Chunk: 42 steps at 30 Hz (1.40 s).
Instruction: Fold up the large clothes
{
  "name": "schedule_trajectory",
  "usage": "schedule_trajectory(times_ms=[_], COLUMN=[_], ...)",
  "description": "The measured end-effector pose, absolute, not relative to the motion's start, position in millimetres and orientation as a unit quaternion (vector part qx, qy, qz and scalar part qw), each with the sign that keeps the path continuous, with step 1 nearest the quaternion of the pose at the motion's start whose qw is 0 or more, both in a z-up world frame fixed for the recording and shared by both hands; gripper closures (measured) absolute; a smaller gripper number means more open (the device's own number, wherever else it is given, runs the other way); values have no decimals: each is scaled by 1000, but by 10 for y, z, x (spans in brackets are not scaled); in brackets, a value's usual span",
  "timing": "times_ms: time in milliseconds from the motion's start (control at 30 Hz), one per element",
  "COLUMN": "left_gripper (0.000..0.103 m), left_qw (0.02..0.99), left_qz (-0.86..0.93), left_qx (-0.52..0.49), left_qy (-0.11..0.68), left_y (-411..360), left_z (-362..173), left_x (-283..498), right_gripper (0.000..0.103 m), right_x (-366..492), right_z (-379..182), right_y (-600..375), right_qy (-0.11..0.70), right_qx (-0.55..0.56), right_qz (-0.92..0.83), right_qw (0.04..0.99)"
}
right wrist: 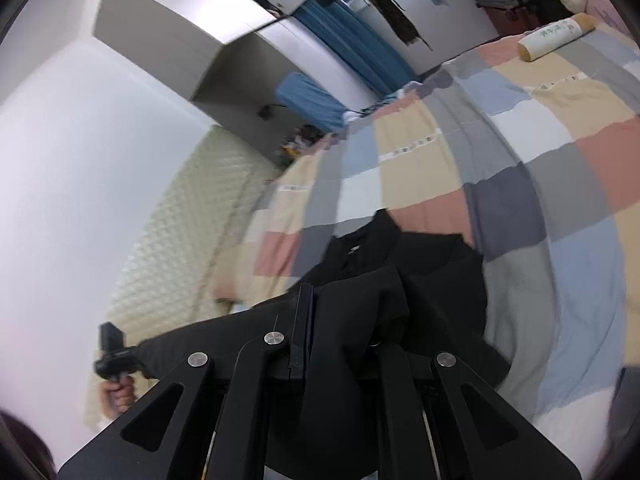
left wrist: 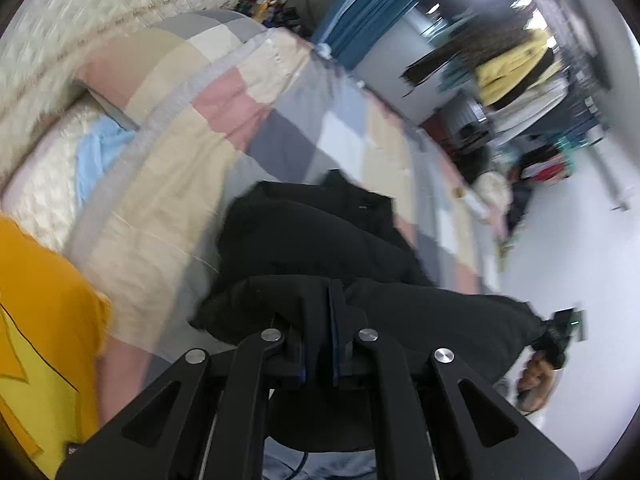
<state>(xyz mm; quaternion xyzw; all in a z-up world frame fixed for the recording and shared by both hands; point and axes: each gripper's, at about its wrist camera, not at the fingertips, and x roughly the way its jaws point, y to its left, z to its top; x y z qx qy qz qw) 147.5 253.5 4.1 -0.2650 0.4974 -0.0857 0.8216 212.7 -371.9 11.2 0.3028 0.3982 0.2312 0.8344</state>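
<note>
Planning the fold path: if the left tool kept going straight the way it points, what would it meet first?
Most likely the rest of the black garment that the left tool grips, heaped ahead; past it, the patchwork quilt. Depth is uncertain.

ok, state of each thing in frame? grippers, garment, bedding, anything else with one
left gripper: shut on the black garment's edge
right gripper: shut on the same edge
black garment: edge lifted and stretched between both grippers, rest bunched on the bed
patchwork quilt: spread over the bed, slightly wrinkled
cream roll: lying on its side on the quilt
blue curtain: drawn together, hanging
</note>
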Motion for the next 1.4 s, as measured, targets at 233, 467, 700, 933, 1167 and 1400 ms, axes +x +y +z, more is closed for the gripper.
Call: schedule_trajectory(times_ms=[233,467,700,933,1167,1400], left_gripper=[92,92,92,92,92,92], left_qw=[820,822,801,773,752,757], left_qz=[-18,41,87,105,105,83], left_qx=[-208,-133,-52,-14,-14,-10], left_qy=[534,552,590,626,651,647], left_y=[2368,2093,1834,1720,1688,1636], left_z=[-93,-278,-817,-1411,-1701,-1560], left_x=[2203,2943,3644,4123,4327,4223], right_gripper=[97,97,98,100,102,97], right_x=[2832,3562,4176,4638,4775,4672], right_z=[-182,-481,-1048,-1644,-1992,-1894], right_y=[-3634,-3477,-3295,-3073,-2983,-3095], right_qy=[434,472,523,569,586,589], right_qx=[290,244,199,158,156,186], right_qz=[185,146,109,88,92,126], right_qw=[833,835,821,802,790,776])
